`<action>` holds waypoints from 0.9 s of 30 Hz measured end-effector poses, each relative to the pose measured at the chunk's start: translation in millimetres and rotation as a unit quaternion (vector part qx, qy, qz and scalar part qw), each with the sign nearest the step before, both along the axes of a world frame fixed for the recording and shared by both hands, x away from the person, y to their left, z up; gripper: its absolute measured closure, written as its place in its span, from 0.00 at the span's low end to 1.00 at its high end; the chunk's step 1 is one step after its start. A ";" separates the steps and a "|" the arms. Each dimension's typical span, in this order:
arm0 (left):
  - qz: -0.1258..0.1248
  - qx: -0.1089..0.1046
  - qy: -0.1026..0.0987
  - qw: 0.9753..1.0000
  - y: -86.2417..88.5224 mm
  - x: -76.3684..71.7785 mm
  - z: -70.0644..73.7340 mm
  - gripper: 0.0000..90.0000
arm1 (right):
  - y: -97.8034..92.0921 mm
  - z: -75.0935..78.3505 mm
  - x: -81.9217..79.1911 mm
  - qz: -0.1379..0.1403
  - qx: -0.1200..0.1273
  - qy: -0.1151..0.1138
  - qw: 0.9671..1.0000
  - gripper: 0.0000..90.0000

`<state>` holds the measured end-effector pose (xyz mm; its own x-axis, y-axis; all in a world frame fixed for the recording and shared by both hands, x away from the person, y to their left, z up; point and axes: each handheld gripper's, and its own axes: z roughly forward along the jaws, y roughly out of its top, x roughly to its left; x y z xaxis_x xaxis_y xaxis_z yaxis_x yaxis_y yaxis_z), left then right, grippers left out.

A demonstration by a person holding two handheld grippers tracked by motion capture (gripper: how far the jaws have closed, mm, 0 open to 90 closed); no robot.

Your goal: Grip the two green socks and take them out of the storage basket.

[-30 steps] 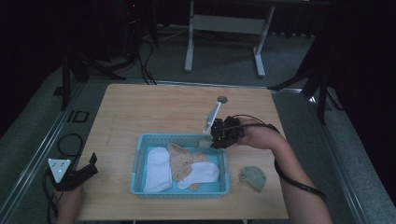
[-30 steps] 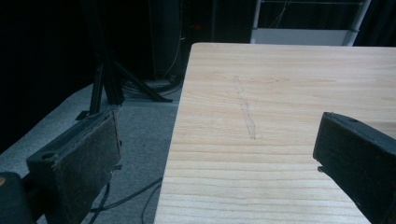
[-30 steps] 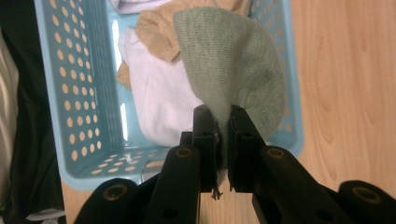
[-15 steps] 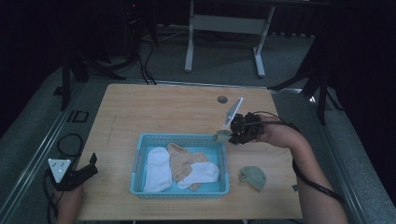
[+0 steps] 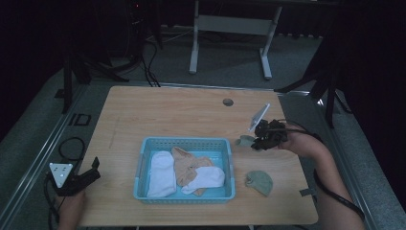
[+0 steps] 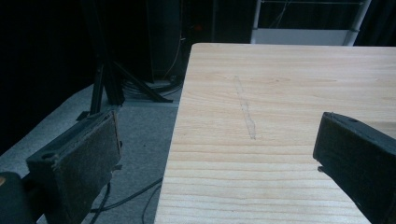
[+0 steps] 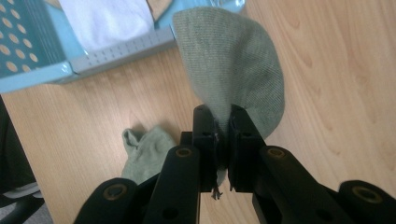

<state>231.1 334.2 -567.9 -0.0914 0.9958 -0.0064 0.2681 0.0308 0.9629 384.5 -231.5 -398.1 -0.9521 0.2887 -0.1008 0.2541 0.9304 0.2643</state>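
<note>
Gripping a grey-green sock (image 7: pixel 238 70) between clenched jaws, my right gripper (image 5: pixel 261 140) hangs just beyond the right wall of the blue basket (image 5: pixel 141 165), with the sock dangling over bare wood. A second grey-green sock (image 5: pixel 259 182) lies on the table (image 5: pixel 167 115) nearer me, right of the basket and apart from it. Inside the basket are two white socks (image 5: pixel 161 171) and a tan one (image 5: pixel 187 163). My left gripper (image 5: pixel 81 179) rests at the table's near left corner, jaws spread with nothing between them. The light wood tabletop has a round hole (image 5: pixel 228 102) near its far edge. Around it are grey carpet (image 5: pixel 38 139), cables, and a white stand (image 5: pixel 230 28) in a dark room.
</note>
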 end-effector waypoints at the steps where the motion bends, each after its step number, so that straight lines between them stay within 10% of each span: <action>1: 0.000 0.000 0.000 1.000 0.0 0.0 0.0 0.00 | -2.5 -2.3 0.5 -0.003 0.000 0.001 1.000 0.93; 27: 0.000 0.001 0.001 1.000 -0.1 0.1 0.0 0.00 | -31.3 -90.1 27.5 -0.060 0.003 0.041 0.997 0.92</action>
<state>231.2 334.1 -567.9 -0.0907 0.9959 -0.0045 0.2692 0.0289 0.9627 412.0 -262.8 -488.2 -0.9158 0.4010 -0.0217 0.3842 0.8907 0.2429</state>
